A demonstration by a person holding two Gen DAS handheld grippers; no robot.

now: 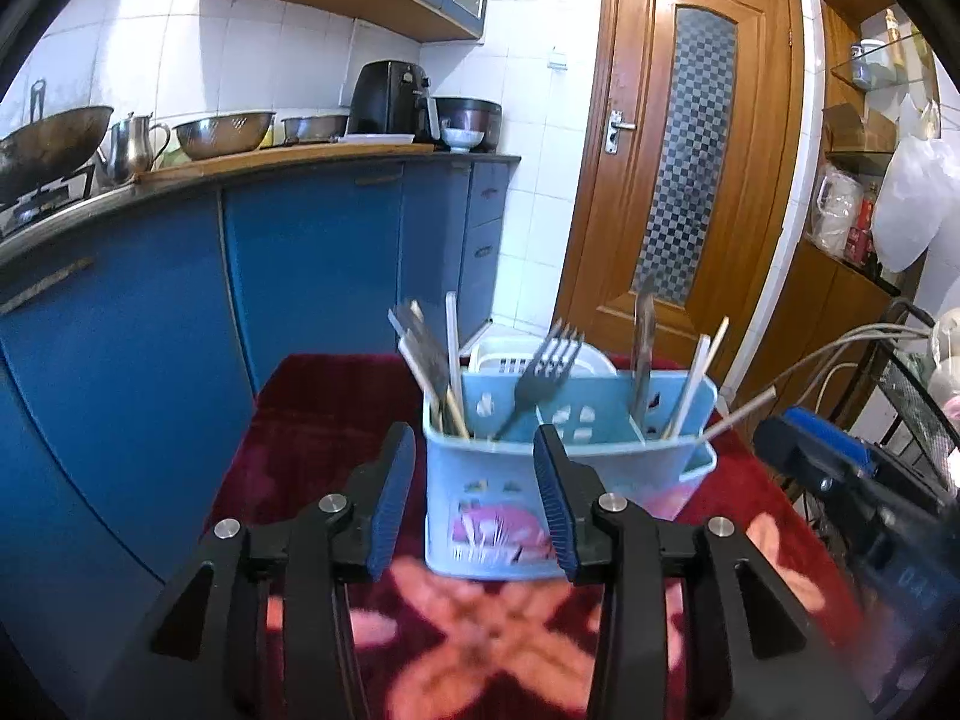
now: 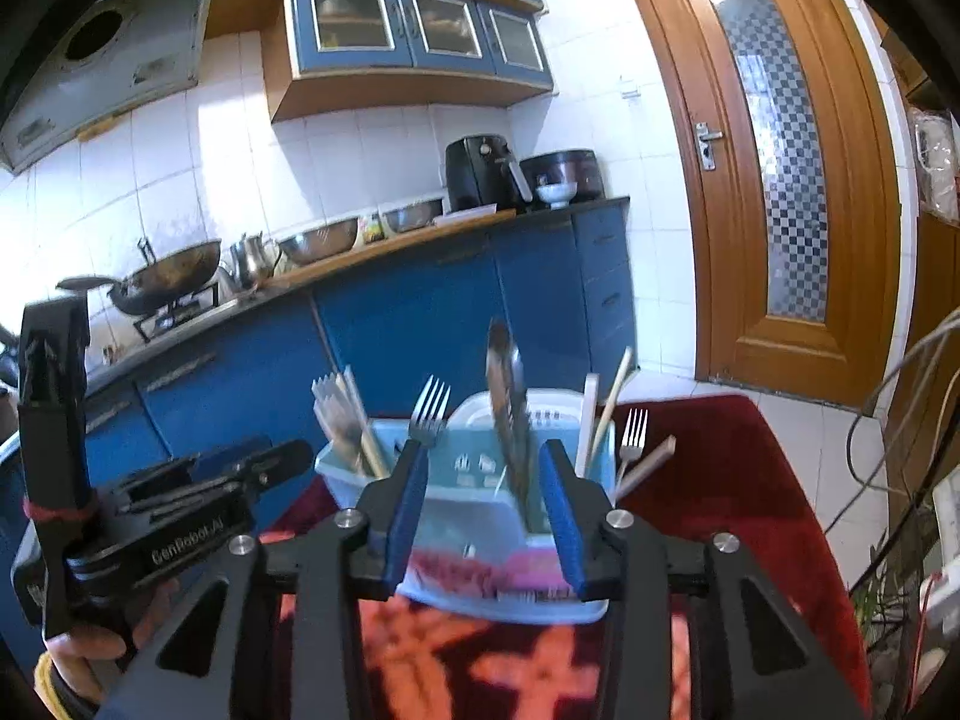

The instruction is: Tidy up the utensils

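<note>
While both grippers stand empty, the left gripper in the left wrist view hangs part open before the blue caddy at twelve o'clock on the red cloth, a dark fork leaning upright just past its fingertips. In the right wrist view, the right gripper, also part open, frames a dark upright utensil at twelve; a loose fork stands at two o'clock, seemingly nearer this hand. Both grippers tilt gently downward.

One blue caddy; two forks; one white basket behind; several chopsticks, count unclear.
</note>
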